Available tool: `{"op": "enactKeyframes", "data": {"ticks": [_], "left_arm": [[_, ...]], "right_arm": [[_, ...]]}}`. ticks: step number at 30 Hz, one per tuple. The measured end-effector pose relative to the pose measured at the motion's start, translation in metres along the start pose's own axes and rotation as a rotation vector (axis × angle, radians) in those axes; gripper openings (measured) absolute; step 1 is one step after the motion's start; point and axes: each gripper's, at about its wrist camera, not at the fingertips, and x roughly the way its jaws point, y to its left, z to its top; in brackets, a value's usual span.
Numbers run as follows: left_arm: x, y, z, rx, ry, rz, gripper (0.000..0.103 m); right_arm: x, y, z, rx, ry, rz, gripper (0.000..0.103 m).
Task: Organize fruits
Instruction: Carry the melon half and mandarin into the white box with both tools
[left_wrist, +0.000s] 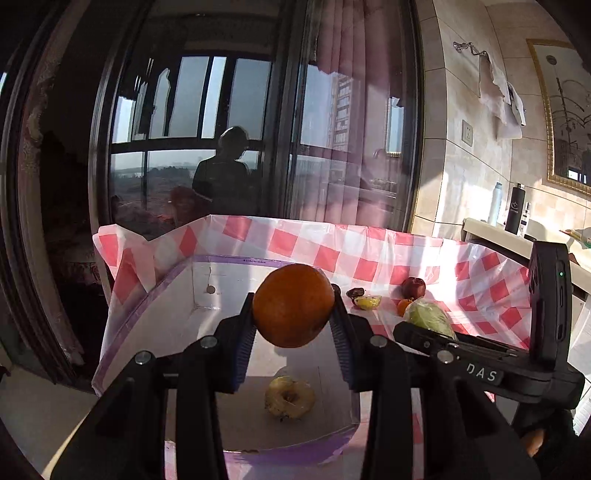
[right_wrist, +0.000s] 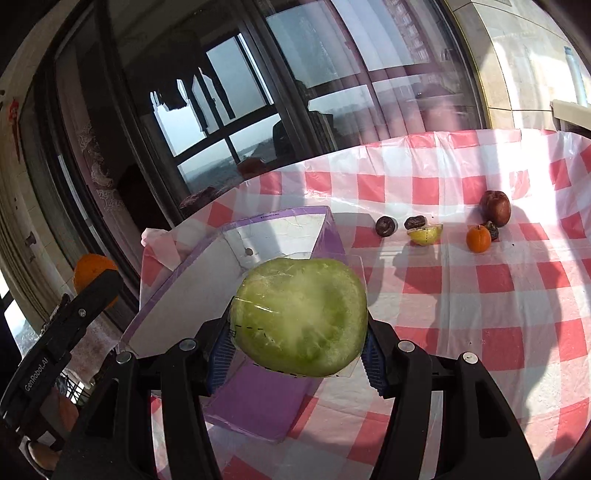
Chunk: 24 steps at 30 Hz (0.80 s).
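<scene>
Orange (left_wrist: 293, 305) is sitting clamped in my left gripper (left_wrist: 295, 317) above the box (left_wrist: 236, 295), green wrapped fruit (right_wrist: 301, 319) pinched in my right gripper (right_wrist: 295, 343); I'm lowering gently before releasing.

A glossy plastic checked tablecloth (right_wrist: 461, 295) lies under the matt cardboard box (left_wrist: 229, 295). Beside the box, the green fruit (right_wrist: 301, 317) wears shiny clear film; the orange (left_wrist: 293, 304) looks finely dimpled.
</scene>
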Motion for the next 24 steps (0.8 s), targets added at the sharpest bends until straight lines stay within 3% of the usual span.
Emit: {"op": "enactKeyframes", "data": {"ticks": [7, 15, 20, 24], "left_arm": [[0.051, 0.057, -0.009, -0.015, 0.182, 0.123, 0.039], [0.090, 0.072, -0.033, 0.054, 0.324, 0.171, 0.039], [0.110, 0.072, -0.050, 0.099, 0.415, 0.184, 0.039], [0.110, 0.073, -0.053, 0.109, 0.423, 0.191, 0.039]], "right_arm": [[0.037, 0.075, 0.004, -0.175, 0.055, 0.061, 0.058], [0.097, 0.080, -0.016, -0.291, 0.233, -0.129, 0.058], [0.112, 0.094, -0.032, -0.490, 0.276, -0.268, 0.058], [0.123, 0.097, -0.035, -0.538, 0.318, -0.284, 0.058]]}}
